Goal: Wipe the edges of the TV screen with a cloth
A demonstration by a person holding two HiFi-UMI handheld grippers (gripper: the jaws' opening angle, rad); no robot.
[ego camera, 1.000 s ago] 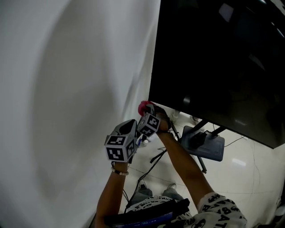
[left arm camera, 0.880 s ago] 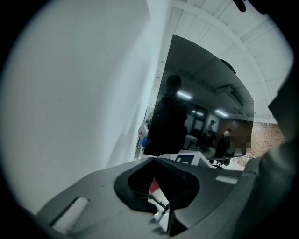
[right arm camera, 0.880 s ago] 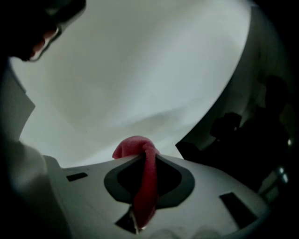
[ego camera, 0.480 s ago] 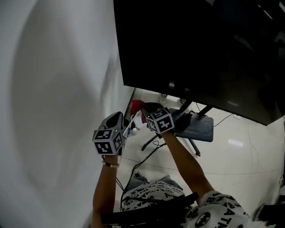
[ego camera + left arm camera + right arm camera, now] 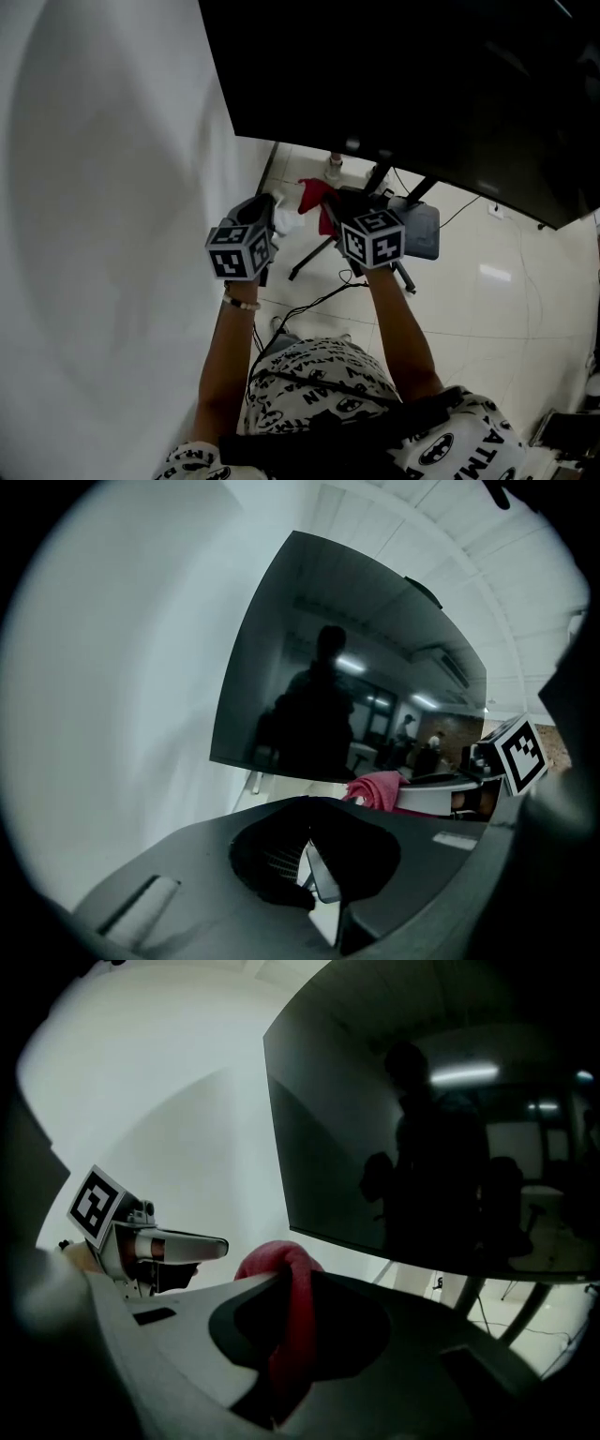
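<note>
We see the right gripper [image 5: 292, 1358] closed on a soft red cloth [image 5: 278, 1266], which bulges up from between its jaws. Behind it a large dark flat TV screen [image 5: 441, 1119] hangs before a plain white wall [image 5: 178, 1110]. At the left, the left gripper [image 5: 202, 1246] is near the cloth but apart from it.

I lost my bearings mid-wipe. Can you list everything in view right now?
TV: one, black, top of the head view
Wall: one, white, left of the TV
Cloth: one, red, in the right gripper, below the TV's lower edge
Stand legs: two, black, under the TV
Base: one, grey-blue, on the floor by the legs
Cables: several, black, on the floor
Floor: pale tiles, lower right
Left gripper: one, shut, empty, next to the wall
Right gripper: one, shut on the cloth
Arms: two, bare, bottom centre
</note>
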